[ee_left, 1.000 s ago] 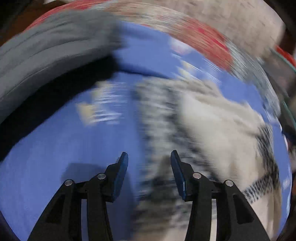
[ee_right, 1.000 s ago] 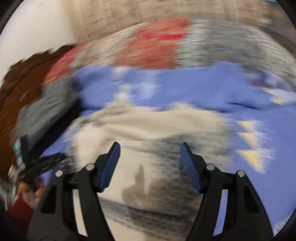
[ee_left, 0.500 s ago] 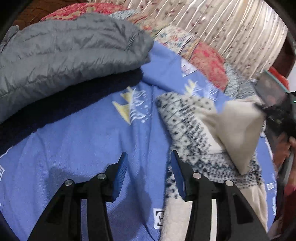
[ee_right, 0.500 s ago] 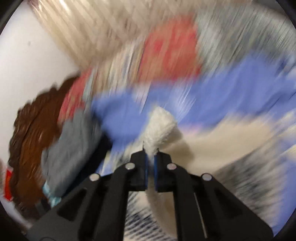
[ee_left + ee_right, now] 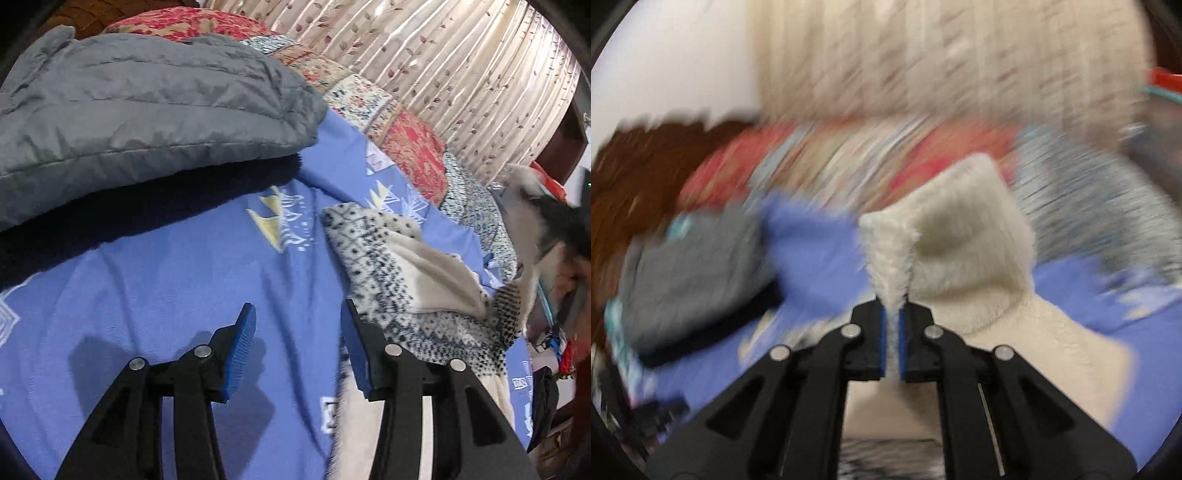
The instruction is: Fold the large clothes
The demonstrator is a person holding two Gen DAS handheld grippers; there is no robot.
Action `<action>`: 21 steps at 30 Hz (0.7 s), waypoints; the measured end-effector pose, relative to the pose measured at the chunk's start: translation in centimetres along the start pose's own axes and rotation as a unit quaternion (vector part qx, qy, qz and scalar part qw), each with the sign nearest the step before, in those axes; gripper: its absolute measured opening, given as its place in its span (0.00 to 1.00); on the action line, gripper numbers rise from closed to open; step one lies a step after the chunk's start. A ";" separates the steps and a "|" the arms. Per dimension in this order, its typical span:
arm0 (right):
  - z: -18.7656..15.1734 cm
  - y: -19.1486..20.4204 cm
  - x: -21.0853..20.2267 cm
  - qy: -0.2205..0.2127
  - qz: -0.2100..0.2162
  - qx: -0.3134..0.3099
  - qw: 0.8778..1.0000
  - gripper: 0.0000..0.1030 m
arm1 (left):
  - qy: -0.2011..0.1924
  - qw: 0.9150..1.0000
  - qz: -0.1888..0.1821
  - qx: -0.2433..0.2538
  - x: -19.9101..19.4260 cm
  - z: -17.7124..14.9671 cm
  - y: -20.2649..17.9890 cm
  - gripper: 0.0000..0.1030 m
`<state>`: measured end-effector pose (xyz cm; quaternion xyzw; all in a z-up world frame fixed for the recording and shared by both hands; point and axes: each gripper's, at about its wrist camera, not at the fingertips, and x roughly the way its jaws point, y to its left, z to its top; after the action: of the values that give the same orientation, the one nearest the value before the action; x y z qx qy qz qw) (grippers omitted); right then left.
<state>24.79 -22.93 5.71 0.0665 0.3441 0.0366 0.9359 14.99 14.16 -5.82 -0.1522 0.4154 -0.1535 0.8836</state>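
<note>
A cream fleece garment with a black-and-white knit pattern [image 5: 384, 266] lies on a blue sheet [image 5: 166, 280]. My left gripper [image 5: 297, 349] is open and empty just above the sheet, at the garment's left edge. My right gripper [image 5: 894, 332] is shut on a cream fleece fold of the garment [image 5: 960, 236] and holds it lifted above the bed. The right wrist view is motion-blurred. The right gripper shows blurred at the far right of the left wrist view [image 5: 554, 218].
A folded grey puffer jacket [image 5: 147, 110] lies on a dark garment [image 5: 129, 210] at the back left. A red patchwork quilt [image 5: 413, 147] covers the far side of the bed, with a leaf-pattern curtain [image 5: 443, 66] behind. A brown headboard [image 5: 639, 184] stands at the left.
My right gripper closed on the garment's cream edge and lifted it up off the bed. My left gripper stayed open and shifted left to the garment's edge.
</note>
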 end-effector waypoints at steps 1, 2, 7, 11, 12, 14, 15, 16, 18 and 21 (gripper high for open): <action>-1.4 1.6 2.2 0.023 0.021 -0.003 1.000 0.04 | 0.000 1.000 0.009 0.001 -0.3 0.0 0.2 0.66; -3.0 3.6 4.9 0.053 0.043 -0.009 0.998 0.04 | -0.001 1.000 0.014 0.001 -0.5 0.1 0.3 0.66; -11.5 11.3 14.0 0.170 0.095 -0.060 0.979 0.08 | 0.000 0.999 0.030 0.011 -1.0 0.6 0.0 0.66; -11.5 8.9 11.4 0.149 0.144 -0.045 0.977 0.51 | -0.002 0.999 0.016 0.048 0.3 2.2 -2.9 0.66; -10.8 7.0 9.7 0.135 0.159 -0.019 0.978 0.60 | -0.006 0.998 0.007 0.063 1.0 2.9 -4.4 0.66; -9.8 3.4 6.2 0.093 0.159 0.012 0.983 0.60 | -0.012 0.996 -0.004 0.084 2.2 3.9 -6.8 0.66; -9.2 0.3 4.1 0.070 0.144 0.032 0.987 0.60 | -0.014 0.995 -0.016 0.099 3.4 4.6 -8.6 0.66; -9.2 -1.8 3.0 0.059 0.129 0.046 0.989 0.60 | -0.012 0.994 -0.026 0.108 4.2 4.9 -9.9 0.66; -9.9 -7.2 0.6 0.048 0.073 0.077 0.993 0.60 | -0.004 0.991 -0.044 0.129 6.2 5.5 -12.6 0.66; -11.9 -14.2 0.3 0.071 0.000 0.135 0.988 0.58 | 0.015 0.985 -0.012 0.173 11.3 5.5 -16.1 0.66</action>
<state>17.62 -35.73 -5.53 0.1899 0.4112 -0.0055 0.8915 23.81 -4.16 -3.81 0.0000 0.3941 -0.2359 0.8883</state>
